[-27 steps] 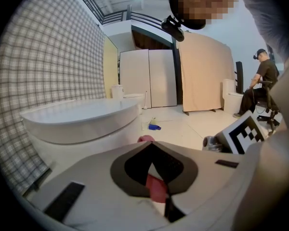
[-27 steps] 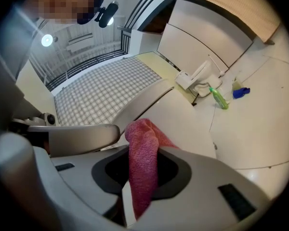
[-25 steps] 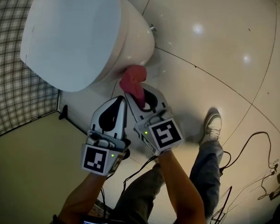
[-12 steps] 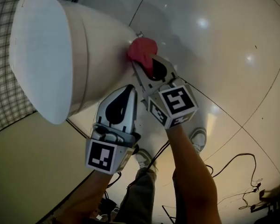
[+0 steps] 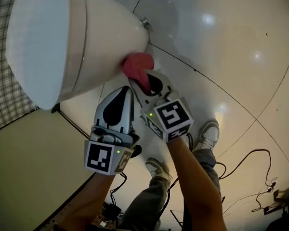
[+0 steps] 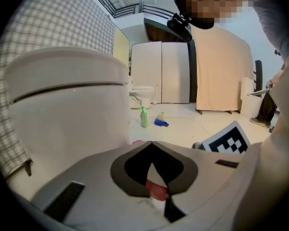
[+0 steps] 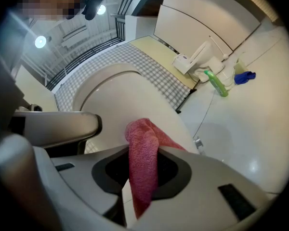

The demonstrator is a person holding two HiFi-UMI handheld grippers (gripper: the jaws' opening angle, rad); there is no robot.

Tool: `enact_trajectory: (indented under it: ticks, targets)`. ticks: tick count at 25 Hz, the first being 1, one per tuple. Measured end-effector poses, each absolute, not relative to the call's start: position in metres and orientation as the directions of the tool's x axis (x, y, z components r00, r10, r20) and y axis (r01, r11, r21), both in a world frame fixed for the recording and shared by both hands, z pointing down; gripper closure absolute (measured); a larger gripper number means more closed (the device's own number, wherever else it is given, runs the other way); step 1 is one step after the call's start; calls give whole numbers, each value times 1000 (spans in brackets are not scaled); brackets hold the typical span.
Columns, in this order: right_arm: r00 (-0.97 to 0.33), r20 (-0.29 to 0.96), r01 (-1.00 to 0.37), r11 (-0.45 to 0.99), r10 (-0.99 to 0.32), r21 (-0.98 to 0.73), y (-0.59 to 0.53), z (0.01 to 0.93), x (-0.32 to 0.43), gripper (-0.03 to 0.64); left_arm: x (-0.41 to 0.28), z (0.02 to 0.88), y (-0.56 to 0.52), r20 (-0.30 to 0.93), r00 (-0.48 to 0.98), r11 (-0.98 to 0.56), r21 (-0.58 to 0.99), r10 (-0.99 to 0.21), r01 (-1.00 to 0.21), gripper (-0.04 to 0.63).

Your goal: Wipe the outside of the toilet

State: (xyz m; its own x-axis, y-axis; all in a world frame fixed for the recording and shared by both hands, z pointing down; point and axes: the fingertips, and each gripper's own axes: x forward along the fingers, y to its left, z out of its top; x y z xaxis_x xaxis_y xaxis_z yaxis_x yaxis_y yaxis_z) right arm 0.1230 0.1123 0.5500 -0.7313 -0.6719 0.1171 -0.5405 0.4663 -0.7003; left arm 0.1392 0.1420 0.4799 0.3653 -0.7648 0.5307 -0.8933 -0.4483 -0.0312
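Note:
The white toilet point(image 5: 86, 42) fills the upper left of the head view, with its lid down. A pink cloth point(image 5: 136, 65) is pressed against the lower side of the bowl, and my right gripper point(image 5: 143, 78) is shut on it. In the right gripper view the cloth point(image 7: 142, 162) hangs between the jaws against the toilet point(image 7: 120, 95). My left gripper point(image 5: 126, 91) sits just left of the right one, close to the bowl. Its jaws meet at the tip point(image 6: 151, 143) with nothing held. The toilet's side point(image 6: 67, 114) rises close ahead of it.
A bolt cap point(image 5: 145, 22) sticks out at the toilet's base. The person's shoes point(image 5: 208, 134) stand on the tiled floor, with cables point(image 5: 250, 162) to the right. A green bottle point(image 7: 216, 83), a blue rag point(image 7: 244, 76) and a second toilet point(image 6: 142, 94) lie farther off. A checked wall point(image 5: 9, 100) is at left.
My right gripper slid the cloth along the bowl's side toward the bolt cap, then came partway back toward me. My left gripper stayed beside it, shut.

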Motion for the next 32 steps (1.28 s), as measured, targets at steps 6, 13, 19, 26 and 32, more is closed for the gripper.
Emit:
enact_trajectory:
  ticks: [6,13,19,26,32]
  targets:
    - [-719,67,-523,475,-692,-708,176,532,74,531,88,468,195,517,356,-454,-71,-778,-888,584]
    - [-710,80,-506,428,-699,-749,195,554,60,531,78,490,206,570,345,-462,-69,-745,-884,584]
    - [-677,117,-560,405,-727,-723,141,590,109,531,107,517,171,537,372,-450,-17,-757,-893,584]
    - [-654,131,-593,397,-745,-700,41,651,164,529,150,571,118,519,373,-439,-6,-769,-898,584]
    - [-699,138,-568,428,-701,-703,32,698,141,531,139,610,108,530,344,-418,-22,-775,-908,584]
